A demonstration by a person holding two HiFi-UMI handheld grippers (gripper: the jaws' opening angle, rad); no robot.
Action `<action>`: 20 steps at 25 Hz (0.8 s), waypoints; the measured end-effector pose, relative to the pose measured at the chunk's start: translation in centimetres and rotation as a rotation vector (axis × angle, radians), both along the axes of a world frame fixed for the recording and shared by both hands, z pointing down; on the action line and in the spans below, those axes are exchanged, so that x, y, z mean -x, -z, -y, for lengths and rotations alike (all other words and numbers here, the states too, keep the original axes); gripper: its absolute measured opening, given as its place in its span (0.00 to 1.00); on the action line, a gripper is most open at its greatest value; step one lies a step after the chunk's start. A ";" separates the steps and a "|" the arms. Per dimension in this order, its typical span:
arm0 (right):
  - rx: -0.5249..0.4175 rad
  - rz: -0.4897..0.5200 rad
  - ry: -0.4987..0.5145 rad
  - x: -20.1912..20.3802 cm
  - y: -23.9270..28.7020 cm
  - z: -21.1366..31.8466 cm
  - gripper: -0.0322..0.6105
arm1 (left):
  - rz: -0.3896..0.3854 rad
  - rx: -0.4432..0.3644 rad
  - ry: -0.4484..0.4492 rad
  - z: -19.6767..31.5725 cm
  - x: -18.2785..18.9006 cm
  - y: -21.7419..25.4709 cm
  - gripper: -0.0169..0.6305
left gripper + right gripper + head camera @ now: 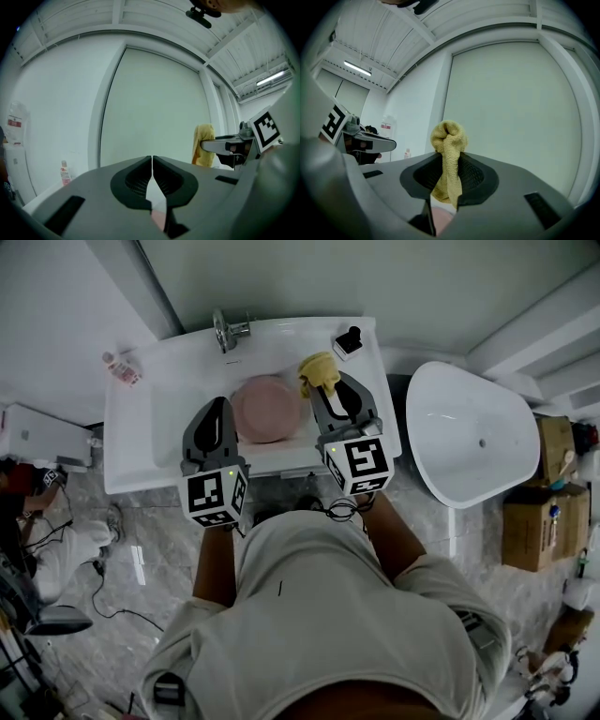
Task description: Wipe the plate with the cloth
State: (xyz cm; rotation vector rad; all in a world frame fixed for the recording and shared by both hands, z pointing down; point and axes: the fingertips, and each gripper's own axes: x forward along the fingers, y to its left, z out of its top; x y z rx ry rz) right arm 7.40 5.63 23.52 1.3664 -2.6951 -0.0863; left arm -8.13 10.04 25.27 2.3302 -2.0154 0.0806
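Note:
A pink plate (267, 407) lies in the white sink basin (178, 399), between the two grippers. My right gripper (322, 381) stands at the plate's right edge, shut on a yellow cloth (318, 372) that bunches above its jaws (448, 140). The same cloth (203, 144) hangs at the right in the left gripper view. My left gripper (218, 409) hovers just left of the plate, jaws pressed together with nothing between them (152, 161). Both gripper views look up at the wall.
A chrome tap (226, 332) sits at the sink's back rim. A small bottle (121, 368) lies on the left of the counter and a black-topped item (348, 340) at the back right. A white tub (469, 432) stands to the right, cardboard boxes (544, 512) beyond it.

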 end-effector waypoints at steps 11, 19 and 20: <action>0.030 -0.007 0.005 0.1 -0.8 -0.5 0.19 | -0.004 0.018 -0.025 0.0 -0.8 -0.4 0.06; 0.045 -0.005 -0.015 -0.3 -1.2 -0.5 0.19 | -0.006 0.031 -0.056 0.3 -1.4 -0.7 0.07; 0.045 -0.005 -0.018 -0.4 -1.2 -0.6 0.19 | -0.007 0.033 -0.059 0.2 -1.5 -0.8 0.06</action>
